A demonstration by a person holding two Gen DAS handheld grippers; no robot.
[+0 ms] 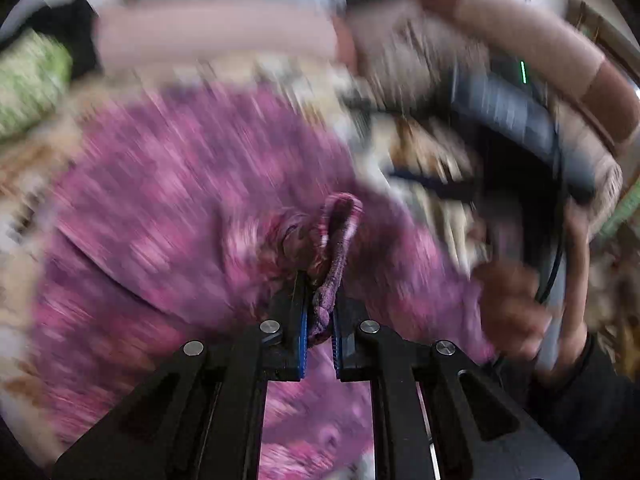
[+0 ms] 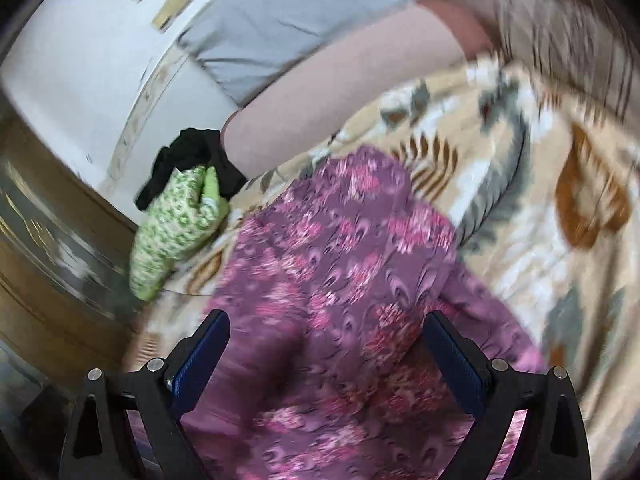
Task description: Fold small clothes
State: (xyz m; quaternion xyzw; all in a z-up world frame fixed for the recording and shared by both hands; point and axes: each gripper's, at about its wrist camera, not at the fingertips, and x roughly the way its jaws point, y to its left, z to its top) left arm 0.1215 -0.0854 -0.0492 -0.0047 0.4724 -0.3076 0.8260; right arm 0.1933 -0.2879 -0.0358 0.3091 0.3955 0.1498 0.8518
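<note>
Pinching a bunched edge of the purple cloth (image 1: 328, 248), left gripper (image 1: 320, 320) should hold firm (frame blurred) while right gripper (image 2: 326, 344), jaws wide and empty at bottom centre, flattens the rest.

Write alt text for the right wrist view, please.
The open right gripper hovers over a purple floral garment spread on a leaf-patterned bedspread. A green patterned cloth and a black cloth lie at the bed's far edge.
</note>
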